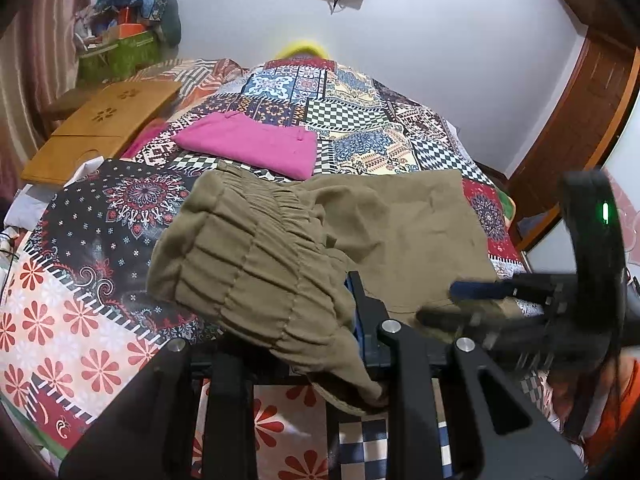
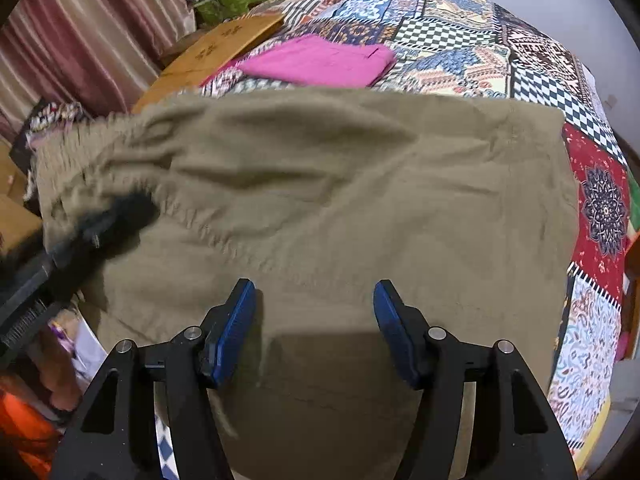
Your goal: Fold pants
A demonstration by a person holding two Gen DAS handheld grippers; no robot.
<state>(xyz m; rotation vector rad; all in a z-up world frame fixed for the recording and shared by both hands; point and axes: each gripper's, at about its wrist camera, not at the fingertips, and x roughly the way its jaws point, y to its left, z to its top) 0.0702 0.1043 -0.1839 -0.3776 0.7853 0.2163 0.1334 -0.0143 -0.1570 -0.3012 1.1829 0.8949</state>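
Pants lie on the bed, in front of the pink cloth. The left gripper holds the gathered waistband lifted above the bed, its jaws clamped on the pants. The right gripper hovers over the flat part of the pants, its jaws apart, cloth directly under them but not held. My judgement: if the left jaws hold only a thin edge, the waistband may slip out and the fold falls crooked. Also, the free part can drag and wrinkle, because the right gripper does not pin it.
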